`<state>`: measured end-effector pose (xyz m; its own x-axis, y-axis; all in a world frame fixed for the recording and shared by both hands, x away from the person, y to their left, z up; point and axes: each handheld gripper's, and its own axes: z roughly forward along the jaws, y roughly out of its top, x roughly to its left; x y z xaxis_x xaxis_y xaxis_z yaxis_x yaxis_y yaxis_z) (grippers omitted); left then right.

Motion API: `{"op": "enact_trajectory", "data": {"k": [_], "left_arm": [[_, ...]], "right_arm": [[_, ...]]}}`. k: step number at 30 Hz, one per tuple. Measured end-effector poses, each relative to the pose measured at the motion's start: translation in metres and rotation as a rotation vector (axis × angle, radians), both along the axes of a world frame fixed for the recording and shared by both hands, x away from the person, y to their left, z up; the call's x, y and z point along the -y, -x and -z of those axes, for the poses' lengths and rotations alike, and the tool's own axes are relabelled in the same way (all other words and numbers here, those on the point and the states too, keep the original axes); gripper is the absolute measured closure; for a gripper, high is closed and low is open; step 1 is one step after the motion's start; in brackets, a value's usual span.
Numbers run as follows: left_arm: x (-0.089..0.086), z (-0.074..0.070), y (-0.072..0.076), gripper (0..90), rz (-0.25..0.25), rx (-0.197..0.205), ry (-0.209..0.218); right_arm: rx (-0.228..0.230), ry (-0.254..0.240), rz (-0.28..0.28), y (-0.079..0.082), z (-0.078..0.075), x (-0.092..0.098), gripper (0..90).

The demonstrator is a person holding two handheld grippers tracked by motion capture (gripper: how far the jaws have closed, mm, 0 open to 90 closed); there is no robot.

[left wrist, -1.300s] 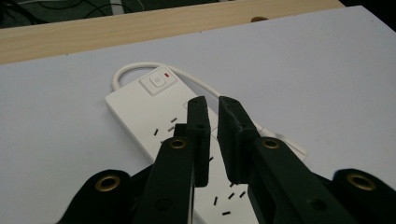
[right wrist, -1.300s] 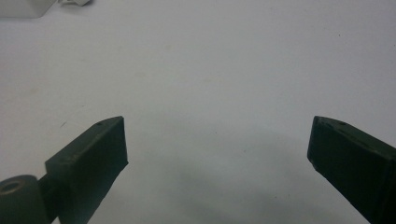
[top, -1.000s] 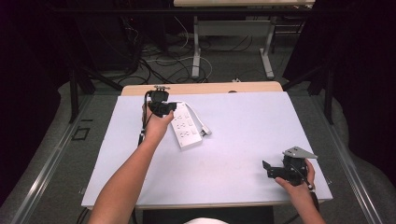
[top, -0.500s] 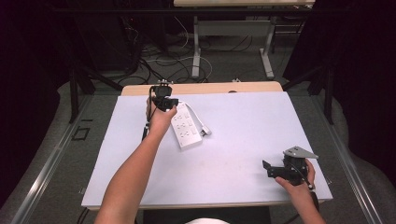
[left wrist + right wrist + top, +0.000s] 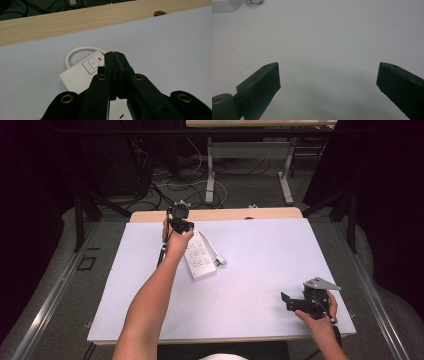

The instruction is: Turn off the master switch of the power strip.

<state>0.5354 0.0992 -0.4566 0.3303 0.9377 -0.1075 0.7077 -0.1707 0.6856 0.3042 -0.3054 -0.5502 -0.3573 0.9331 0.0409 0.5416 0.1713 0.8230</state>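
Observation:
A white power strip (image 5: 201,259) lies on the white table top (image 5: 260,255), left of the middle, its white cable (image 5: 216,254) curling along its right side. My left gripper (image 5: 185,226) hovers over the strip's far end. In the left gripper view its black jaws are pressed together, with nothing between them (image 5: 115,53), just above the strip's switch (image 5: 93,63) with its small red mark. The cable (image 5: 75,51) loops out beyond that end. My right gripper (image 5: 286,302) rests near the front right of the table, open (image 5: 328,75) over bare table, jaws pointing left.
A wooden strip (image 5: 225,214) runs along the table's far edge, with a dark hole (image 5: 160,12) in it. Beyond the table are a grey floor, cables and metal desk legs (image 5: 210,170). The strip's near corner (image 5: 222,6) is far ahead of the right gripper.
My left hand has carried its shut gripper away from me and slightly right, along the strip to its far end. The right gripper has stayed put.

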Motion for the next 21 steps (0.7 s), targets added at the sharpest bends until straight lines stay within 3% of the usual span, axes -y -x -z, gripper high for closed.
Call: {"op": "enact_trajectory", "data": {"k": [9, 21], "left_arm": [[0.001, 0.007, -0.018, 90.0, -0.038, -0.005, 0.006], [-0.007, 0.026, -0.035, 90.0, -0.085, -0.054, 0.017]], "right_arm": [[0.001, -0.015, 0.008, 0.0, -0.002, 0.0, 4.6], [0.002, -0.022, 0.008, 0.001, -0.003, 0.002, 4.7]]}}
